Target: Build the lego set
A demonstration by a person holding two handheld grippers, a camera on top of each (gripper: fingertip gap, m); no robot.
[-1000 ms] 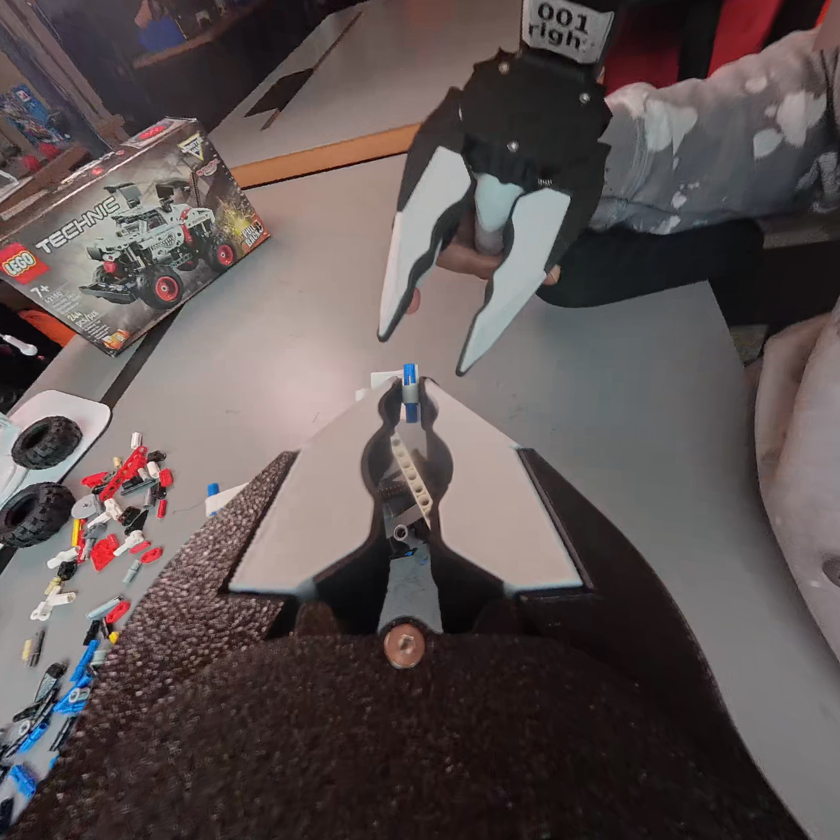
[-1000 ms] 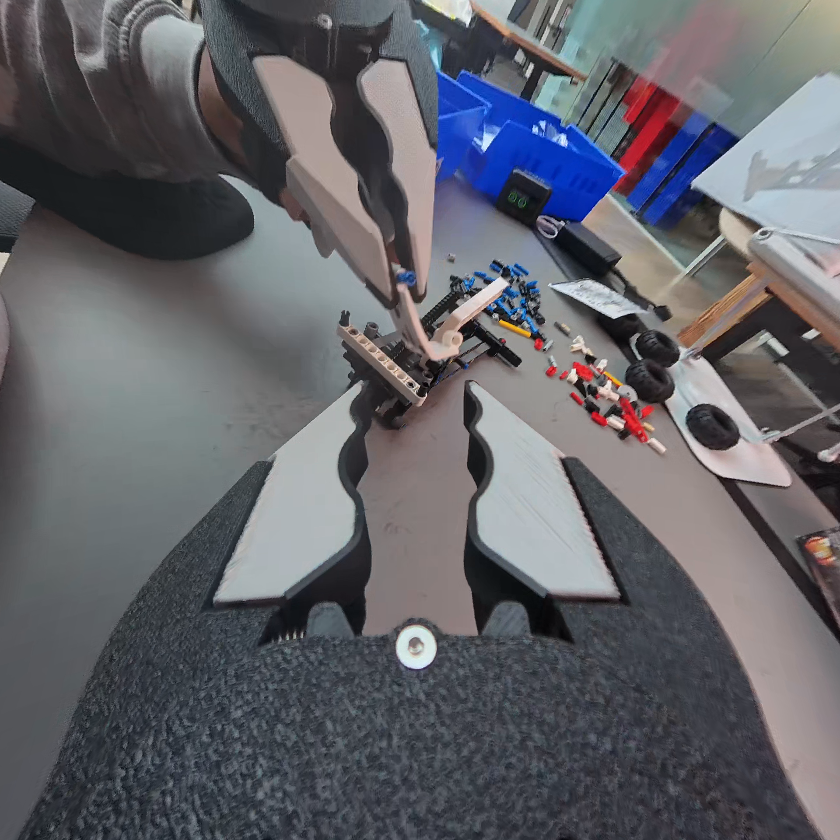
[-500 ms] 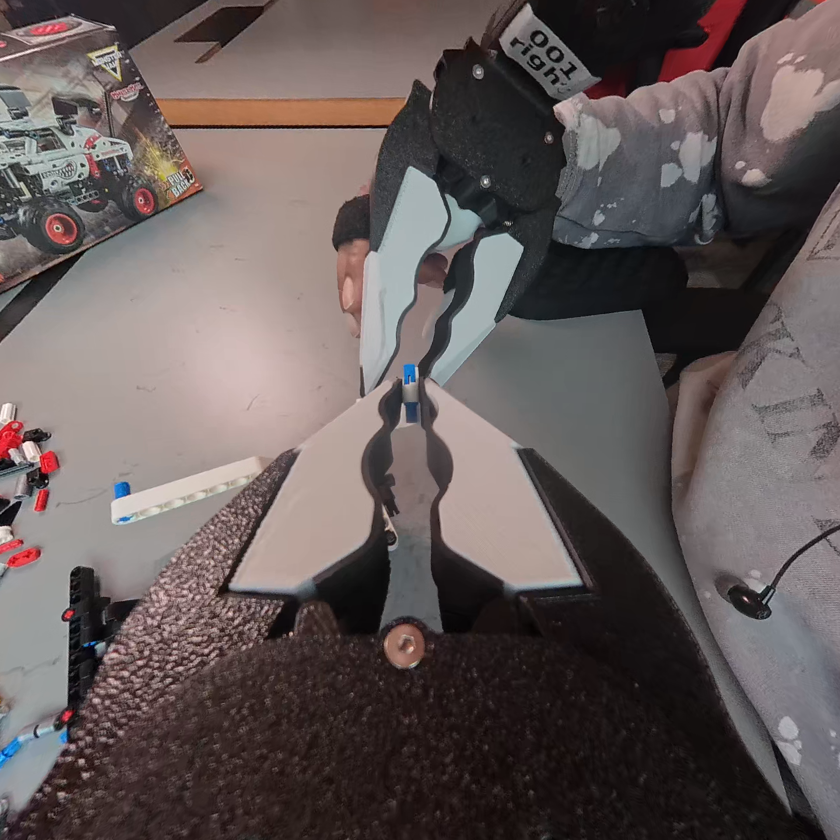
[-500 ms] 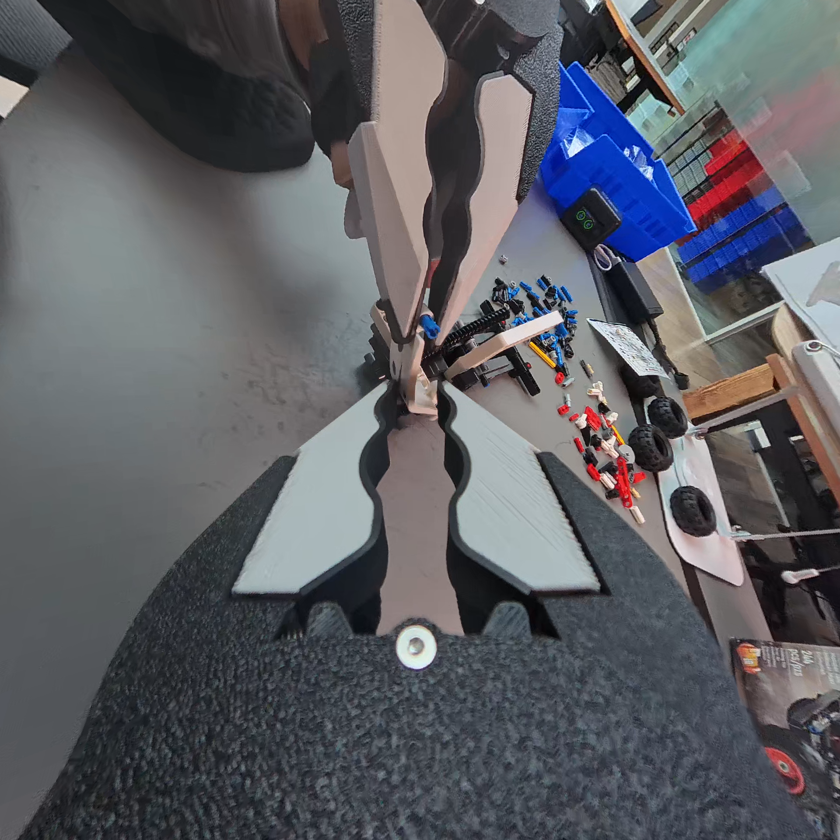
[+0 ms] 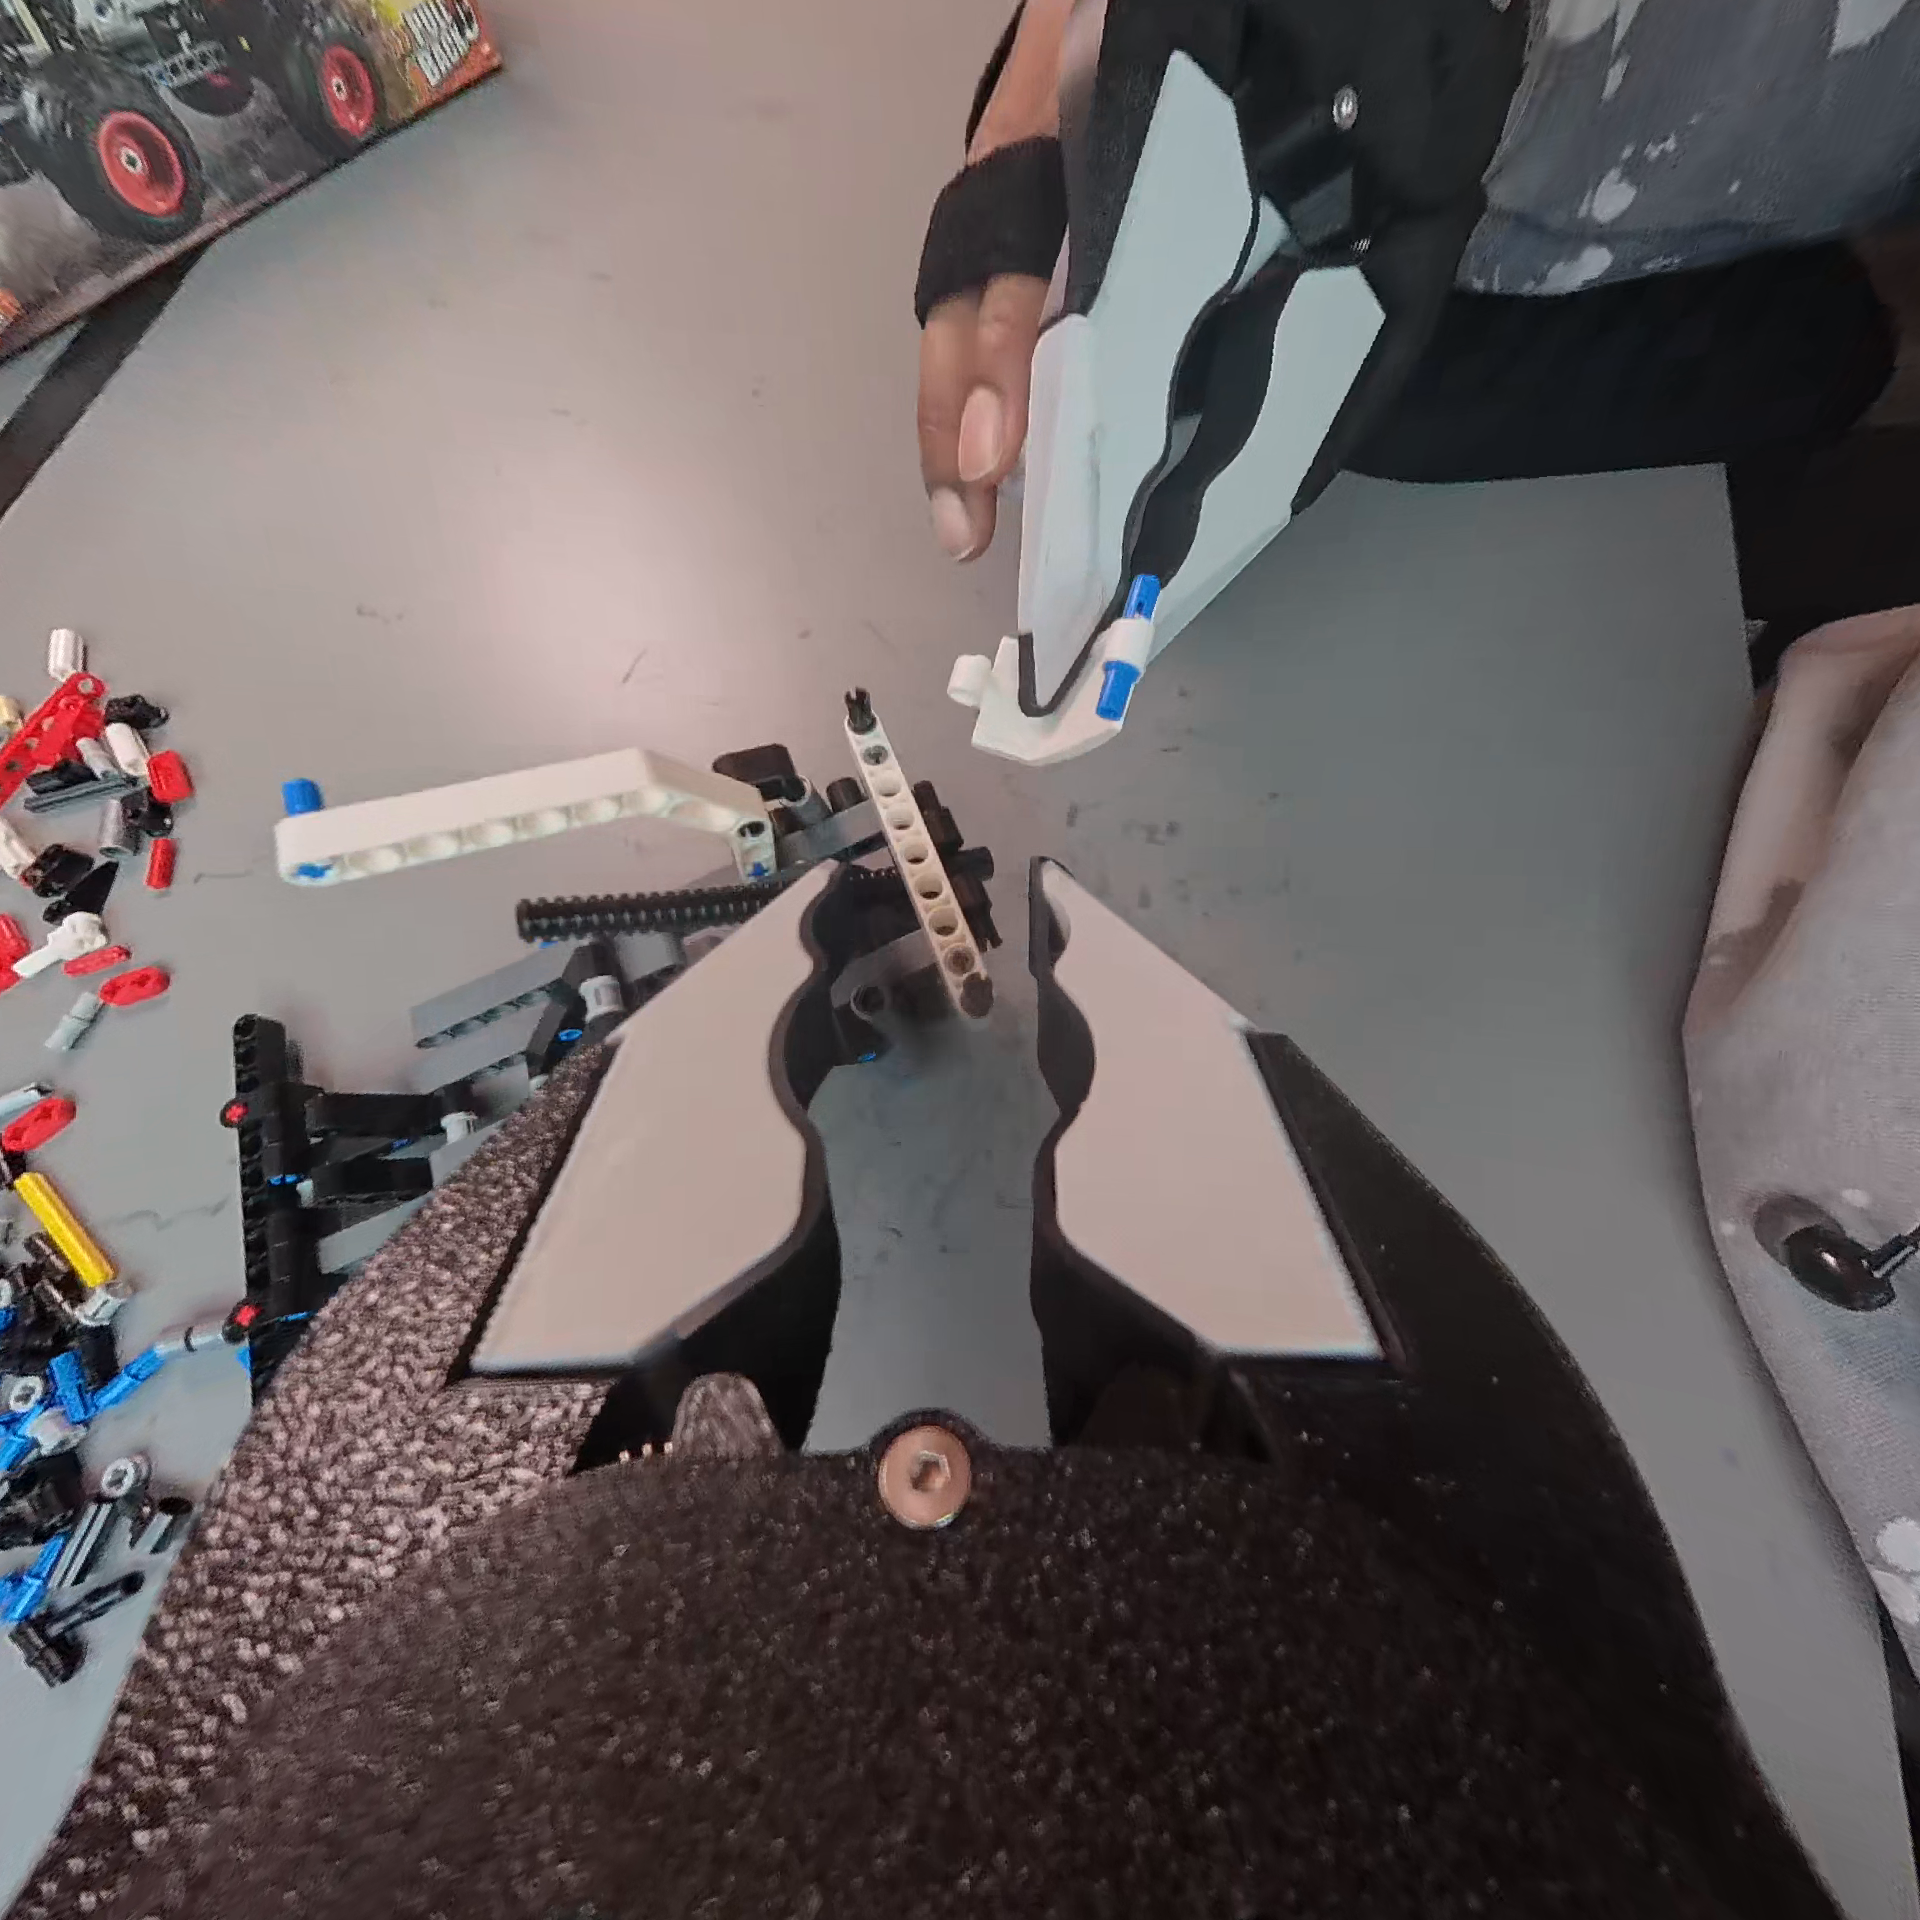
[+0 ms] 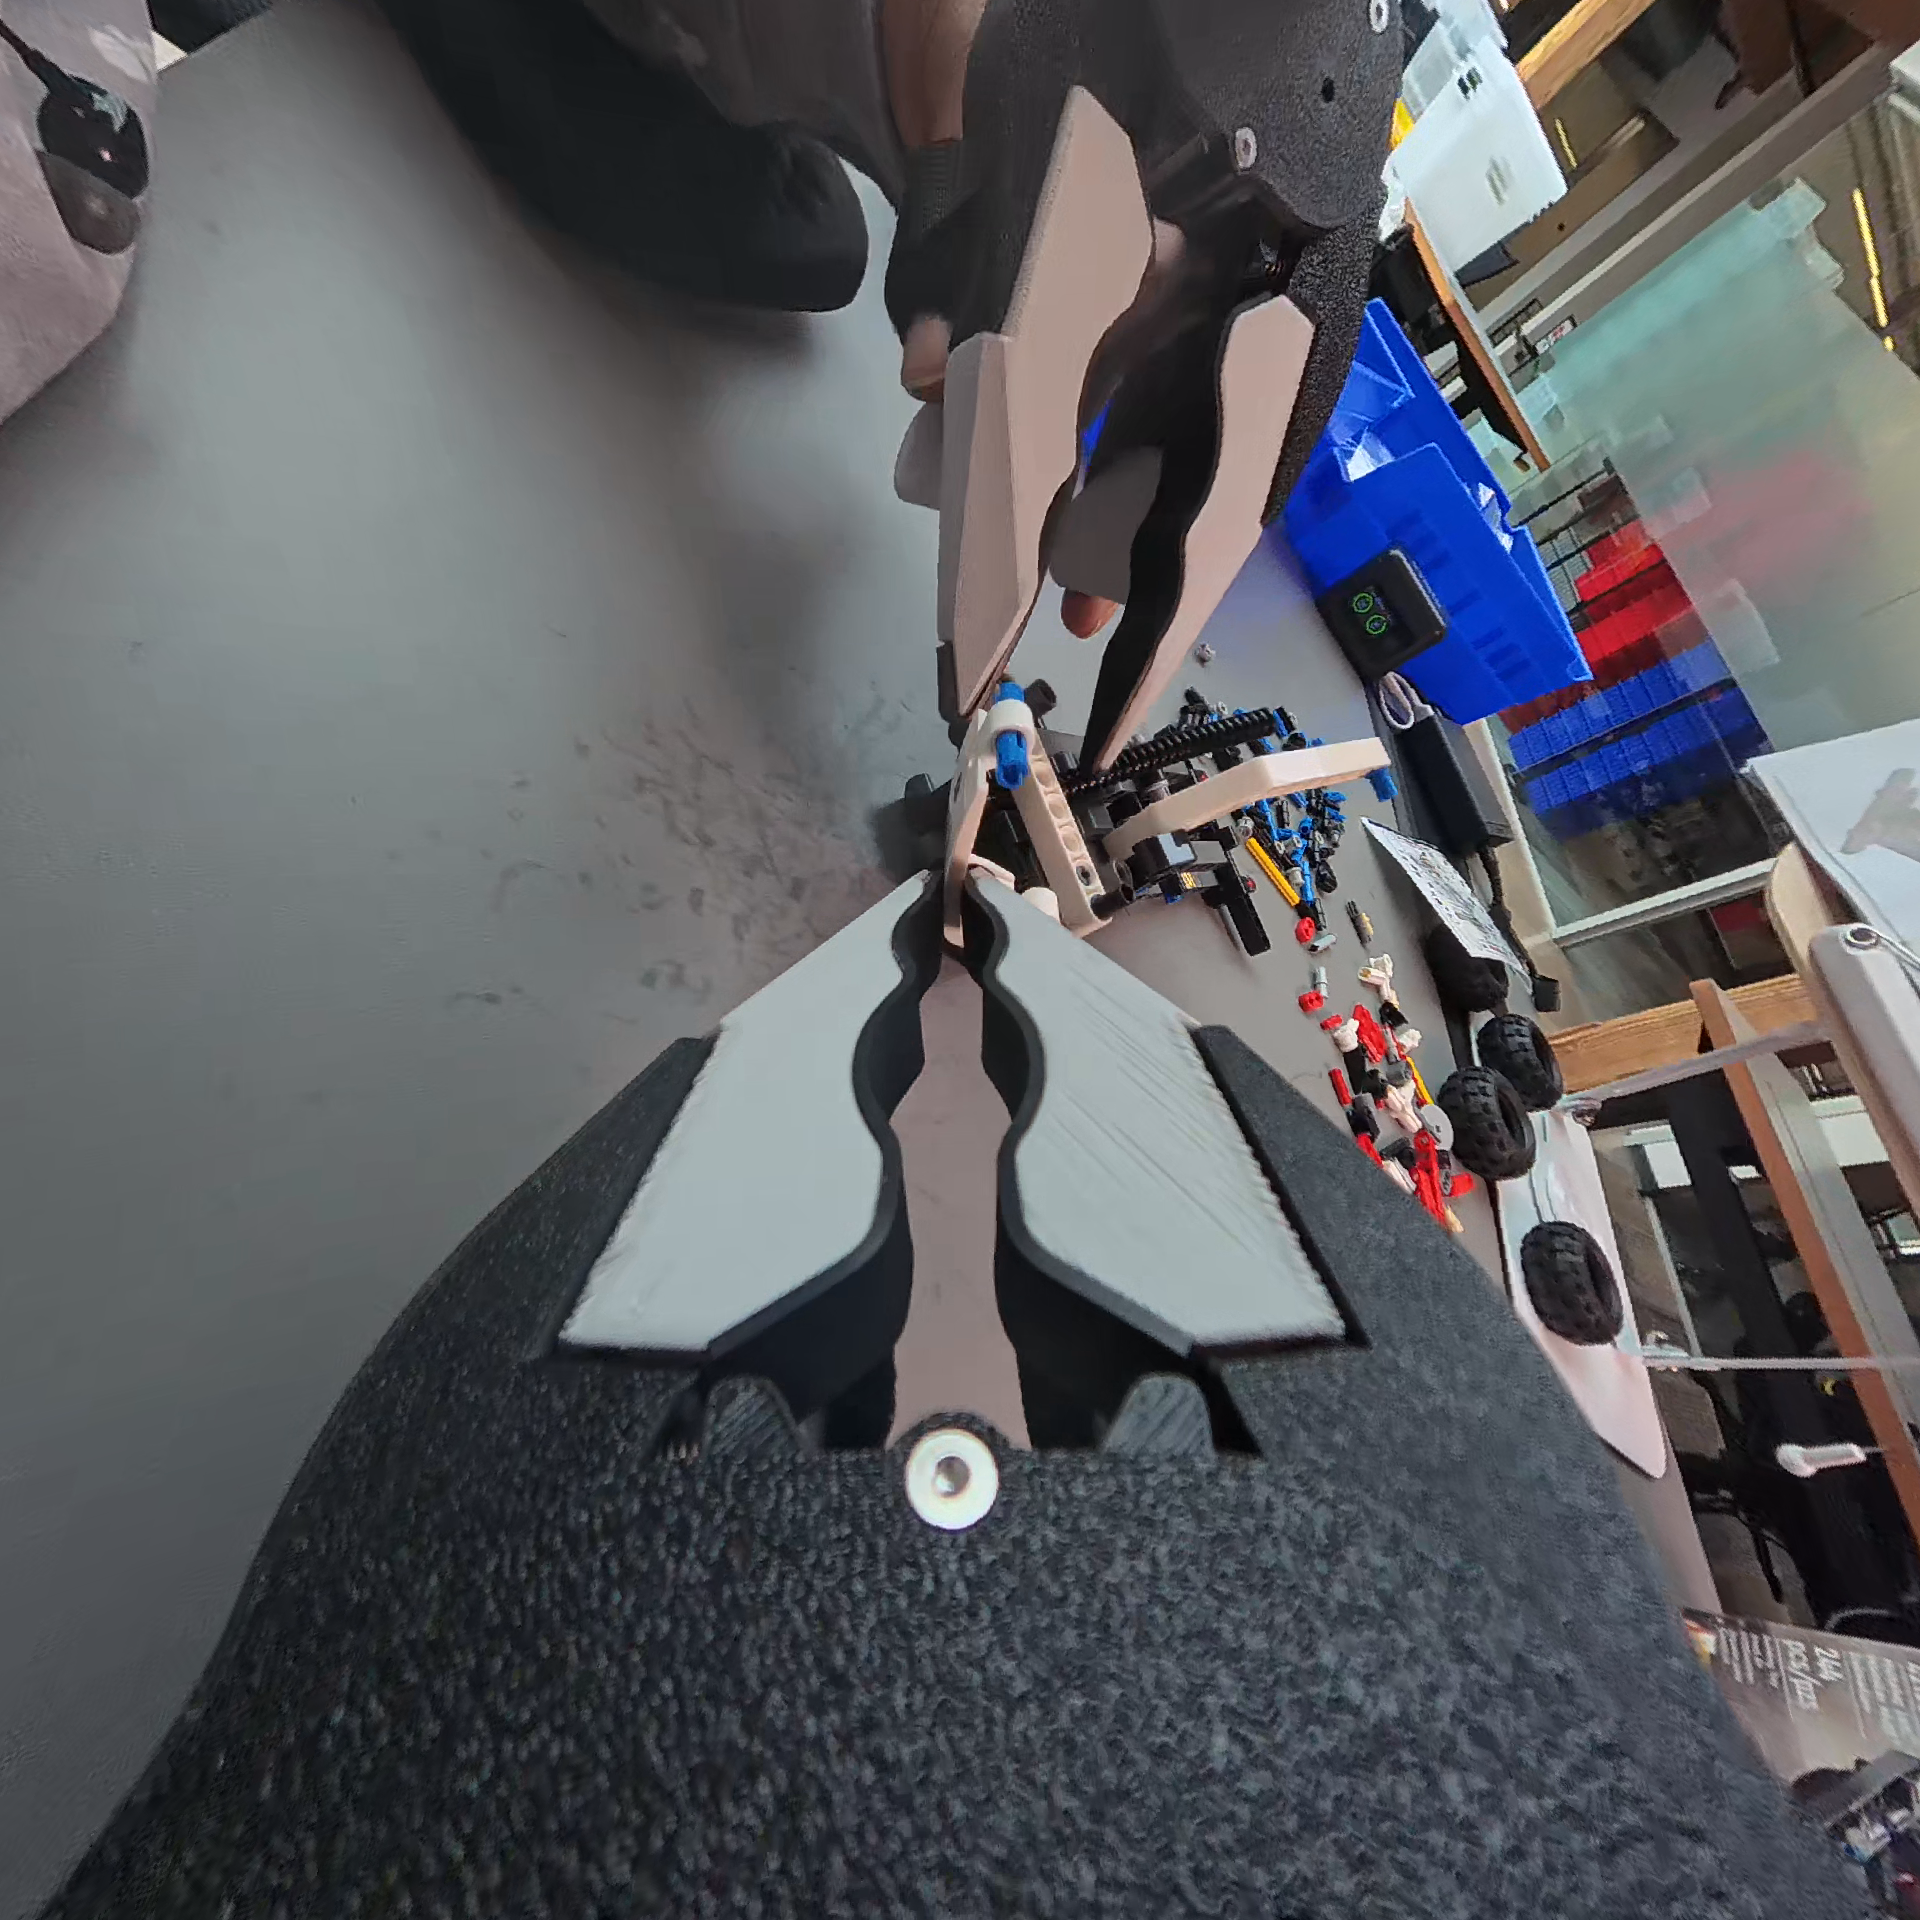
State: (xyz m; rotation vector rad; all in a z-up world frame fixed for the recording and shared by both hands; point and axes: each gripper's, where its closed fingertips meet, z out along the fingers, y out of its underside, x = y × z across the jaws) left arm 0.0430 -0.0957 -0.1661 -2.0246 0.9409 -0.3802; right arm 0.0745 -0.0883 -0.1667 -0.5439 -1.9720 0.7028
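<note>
The jaws of the right gripper [image 5: 1081,717] are closed on a small white curved piece [image 5: 1023,727] that carries a blue pin [image 5: 1127,649], seen right of centre in the left wrist view, held off the desk [image 5: 582,436]. The jaws of the left gripper [image 5: 935,883] stand apart and hold nothing; between their tips, in the middle of that view, a pale holed beam [image 5: 920,862] rises tilted from the half-built chassis [image 5: 644,966] on the desk.

The step in hand looks like fitting the white piece onto the chassis. To do it well, the left gripper should probably close on the beam or frame to brace it, since the chassis rests loose and would slide under a push. The right should line the pin up square with its hole before pressing, and press along the pin's axis. Which hole is meant cannot be told.

Loose parts [image 5: 94,831] lie at the left edge, and the set's box [image 5: 208,114] sits in the upper left corner
</note>
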